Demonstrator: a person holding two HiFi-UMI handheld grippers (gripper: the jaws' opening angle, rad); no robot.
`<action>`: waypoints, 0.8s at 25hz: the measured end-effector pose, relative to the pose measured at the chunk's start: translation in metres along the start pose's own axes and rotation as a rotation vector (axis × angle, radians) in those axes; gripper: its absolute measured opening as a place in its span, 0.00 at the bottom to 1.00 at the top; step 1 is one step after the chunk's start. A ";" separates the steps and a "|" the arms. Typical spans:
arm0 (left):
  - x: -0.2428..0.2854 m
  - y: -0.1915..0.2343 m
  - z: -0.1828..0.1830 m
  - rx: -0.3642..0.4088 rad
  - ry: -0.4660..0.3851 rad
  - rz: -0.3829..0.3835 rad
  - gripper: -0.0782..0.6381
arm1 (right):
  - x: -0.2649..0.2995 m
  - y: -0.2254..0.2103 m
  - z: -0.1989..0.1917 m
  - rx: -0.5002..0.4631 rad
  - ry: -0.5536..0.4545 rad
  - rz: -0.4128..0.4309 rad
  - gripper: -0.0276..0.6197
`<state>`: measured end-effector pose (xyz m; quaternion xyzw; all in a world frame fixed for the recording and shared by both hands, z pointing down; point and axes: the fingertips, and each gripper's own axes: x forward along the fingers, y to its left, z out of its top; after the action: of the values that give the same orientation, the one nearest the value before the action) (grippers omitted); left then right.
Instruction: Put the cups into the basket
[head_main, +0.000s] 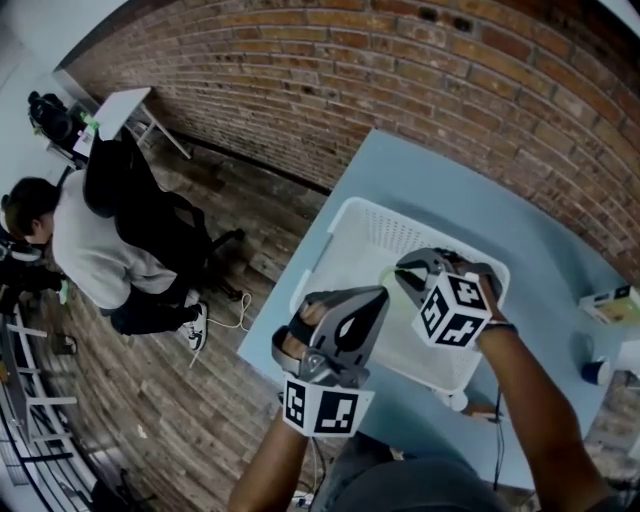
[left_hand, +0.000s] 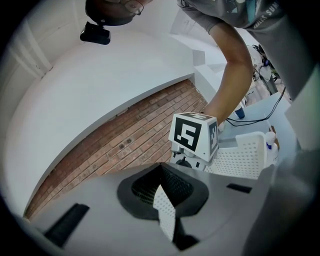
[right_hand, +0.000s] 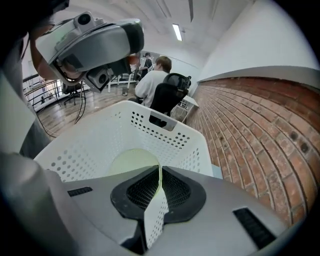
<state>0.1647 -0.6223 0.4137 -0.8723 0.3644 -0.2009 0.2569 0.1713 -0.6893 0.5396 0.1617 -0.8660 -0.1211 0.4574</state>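
Jaws of the right gripper (right_hand: 159, 175) are pinching the rim of the pale cup (right_hand: 131, 161), which is hanging over the white basket (right_hand: 165, 122) by the tabletop's (head_main: 420, 170) left edge. Left gripper (head_main: 378, 298) is hovering alongside, clenched and empty. Lowering the cup close to the basket floor before letting go is looking wisest.

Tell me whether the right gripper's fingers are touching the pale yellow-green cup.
Touching. The right gripper view shows the pale yellow-green cup with its thin rim pinched between the fingers of the right gripper, over the white basket.
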 end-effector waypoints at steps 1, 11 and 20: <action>0.002 0.001 -0.003 -0.006 0.003 -0.001 0.11 | 0.005 -0.001 -0.002 0.004 0.004 0.007 0.09; 0.019 0.006 -0.029 -0.039 0.021 -0.012 0.11 | 0.049 -0.003 -0.020 0.041 0.039 0.076 0.09; 0.025 0.008 -0.044 -0.065 0.030 -0.004 0.11 | 0.083 0.011 -0.040 0.073 0.089 0.155 0.09</action>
<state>0.1534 -0.6593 0.4472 -0.8778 0.3727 -0.2025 0.2227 0.1589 -0.7145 0.6280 0.1159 -0.8585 -0.0463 0.4973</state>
